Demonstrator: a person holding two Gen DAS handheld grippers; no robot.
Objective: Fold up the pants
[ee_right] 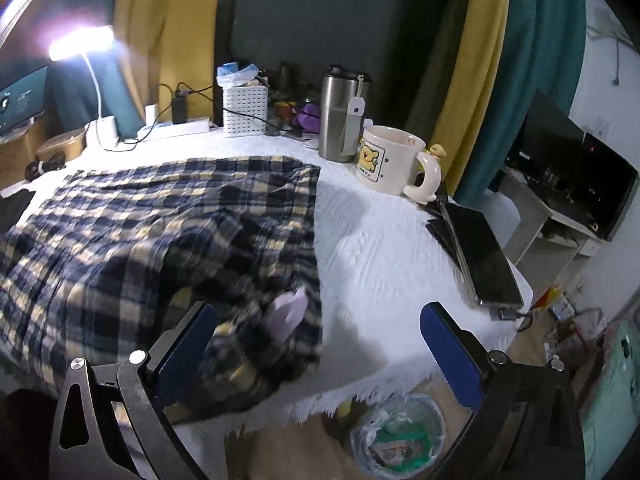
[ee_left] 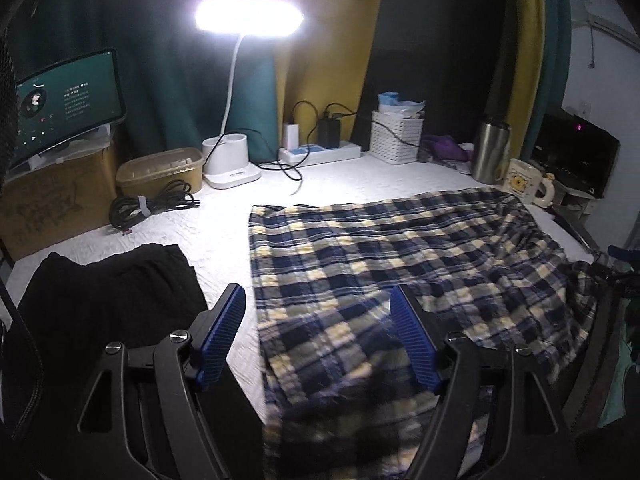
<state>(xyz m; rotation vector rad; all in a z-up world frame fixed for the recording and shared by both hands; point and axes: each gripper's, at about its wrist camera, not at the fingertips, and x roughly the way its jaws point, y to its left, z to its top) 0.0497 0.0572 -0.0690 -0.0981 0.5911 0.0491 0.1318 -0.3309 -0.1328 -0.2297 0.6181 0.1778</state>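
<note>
The pants point(ee_left: 400, 264) lie spread on the table point(ee_left: 224, 224), long axis running across in front of both claws. The left claw point(ee_left: 318, 338) stands apart and empty, over the near hem, cloth under its right finger. The right claw point(ee_right: 316, 350) gapes wide, empty, the waist end just ahead-left. Each claw sits near its own end.
</note>
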